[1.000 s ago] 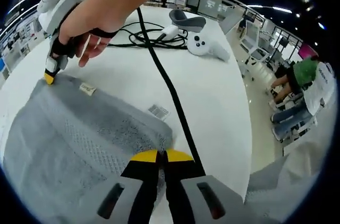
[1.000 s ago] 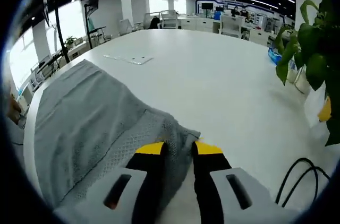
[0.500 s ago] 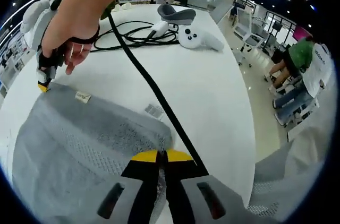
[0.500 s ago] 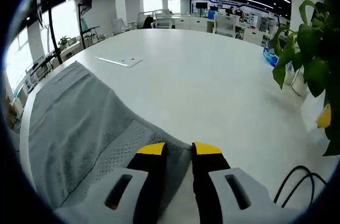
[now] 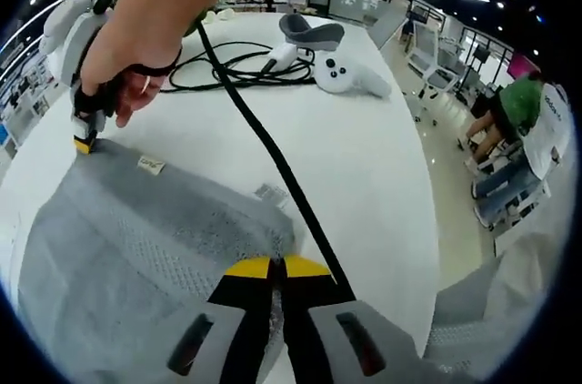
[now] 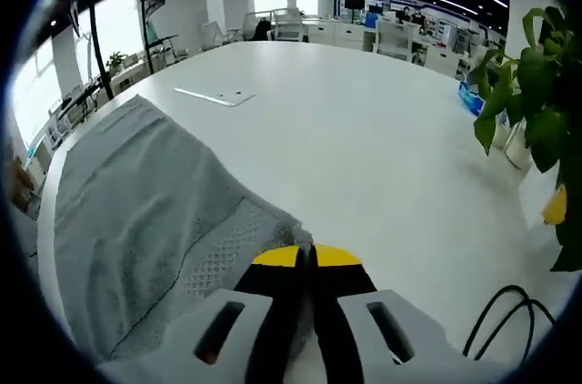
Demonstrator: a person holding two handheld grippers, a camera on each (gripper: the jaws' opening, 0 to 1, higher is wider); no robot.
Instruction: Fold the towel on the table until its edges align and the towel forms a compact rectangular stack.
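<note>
**Desk:** Where's the towel, and what have you got hold of?

**Me:** I see the grey towel (image 5: pixel 136 238) spread flat on the white table (image 5: pixel 364 166); in the left gripper view my left gripper (image 5: pixel 276 267) sits at its near corner with the yellow-tipped jaws pressed together on the cloth; a fold of the hem is pinched between them. In the right gripper view my right gripper (image 6: pixel 306 257) has its jaws closed on another corner of the towel (image 6: pixel 136 202), the fabric bunched right at the tips.

**Desk:** Can you see one gripper from the other?

**Me:** Yes; in the left gripper view the right gripper (image 5: pixel 84 134) comes in at the upper left, a hand (image 5: pixel 136 47) wrapped around it, its yellow tip down on the far corner of the towel; I cannot tell its jaw state from that angle.

**Desk:** Anything else on the table?

**Me:** A black cable (image 5: pixel 273 152) runs from beside my left gripper across the table, passing just beside the towel's edge, to a coil farther back; a white controller (image 5: pixel 350 75) lies near that coil. Two small labels (image 5: pixel 270 193) show at the towel's edge. In the right gripper view I see a flat white plate (image 6: pixel 214 96) beyond the towel and a green plant (image 6: pixel 536 84) at the right.
</note>
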